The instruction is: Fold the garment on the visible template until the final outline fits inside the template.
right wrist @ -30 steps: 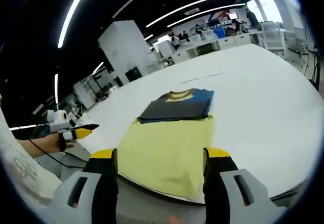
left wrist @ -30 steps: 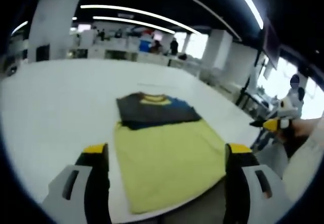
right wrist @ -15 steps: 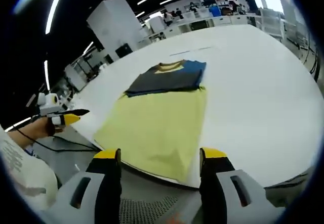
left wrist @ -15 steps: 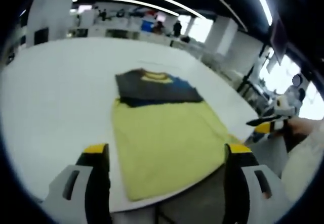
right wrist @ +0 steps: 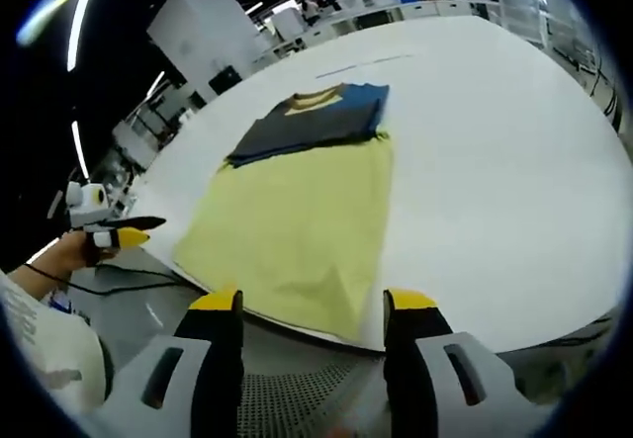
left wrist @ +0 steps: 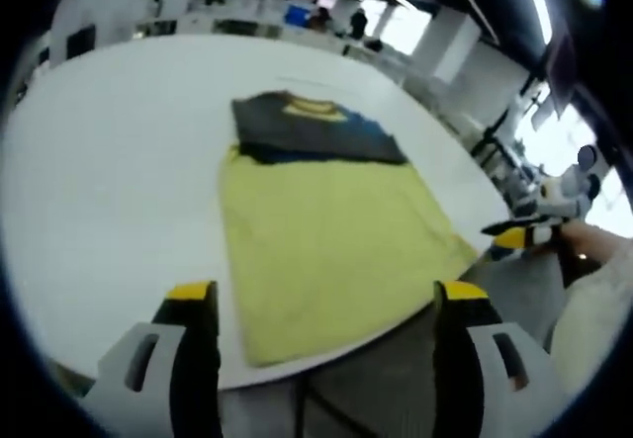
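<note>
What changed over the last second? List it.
Both cameras have tipped down and come closer, so the yellow fabric sheet looks larger; that is camera motion, not the cloth. The folded dark blue-and-grey garment lies at the sheet's far end on the white table as before. Left tongs and right tongs stay open and empty.

We can't tell if a template [left wrist: 326,250] lies under the yellow cloth or is it; garment [left wrist: 312,131] ahead of the left gripper [left wrist: 316,309] is blurred, folds unclear. Far bg ppl too small.
</note>
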`<state>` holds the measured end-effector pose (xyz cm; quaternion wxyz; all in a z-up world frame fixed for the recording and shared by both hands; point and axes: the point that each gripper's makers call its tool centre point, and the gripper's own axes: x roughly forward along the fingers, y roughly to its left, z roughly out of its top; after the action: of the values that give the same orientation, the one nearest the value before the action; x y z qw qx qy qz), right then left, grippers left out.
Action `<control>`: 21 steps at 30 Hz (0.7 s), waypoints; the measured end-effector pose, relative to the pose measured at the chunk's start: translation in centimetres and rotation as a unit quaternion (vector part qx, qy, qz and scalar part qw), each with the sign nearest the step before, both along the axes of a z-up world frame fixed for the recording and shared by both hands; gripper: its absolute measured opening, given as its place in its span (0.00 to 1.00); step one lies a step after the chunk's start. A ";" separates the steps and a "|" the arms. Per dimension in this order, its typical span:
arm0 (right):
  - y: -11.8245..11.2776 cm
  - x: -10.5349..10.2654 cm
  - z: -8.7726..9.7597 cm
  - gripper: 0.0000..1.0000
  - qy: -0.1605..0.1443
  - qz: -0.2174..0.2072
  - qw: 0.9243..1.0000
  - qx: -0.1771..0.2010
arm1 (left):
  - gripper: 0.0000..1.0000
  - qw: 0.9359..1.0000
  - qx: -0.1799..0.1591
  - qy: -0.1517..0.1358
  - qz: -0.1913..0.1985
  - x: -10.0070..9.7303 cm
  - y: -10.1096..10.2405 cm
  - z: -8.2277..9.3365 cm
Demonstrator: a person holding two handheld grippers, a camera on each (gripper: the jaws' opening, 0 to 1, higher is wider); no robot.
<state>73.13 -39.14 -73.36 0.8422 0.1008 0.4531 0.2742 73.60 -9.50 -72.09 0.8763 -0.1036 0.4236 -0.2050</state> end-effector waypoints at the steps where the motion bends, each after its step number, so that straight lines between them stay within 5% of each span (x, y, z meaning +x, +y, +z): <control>1: 0.2 -0.1 -0.2 0.57 0.003 0.005 1.000 0.000 | 0.85 1.000 0.002 0.004 0.000 0.0 0.0 -0.3; 21: 0.8 -0.6 -1.9 0.56 0.026 0.036 0.999 -0.023 | 0.73 0.993 0.011 0.111 0.028 -1.6 1.5 -4.7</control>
<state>72.58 -38.38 -75.30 0.8219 0.0719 0.4842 0.2914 72.01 -7.99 -76.74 0.8302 -0.1278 0.5176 -0.1631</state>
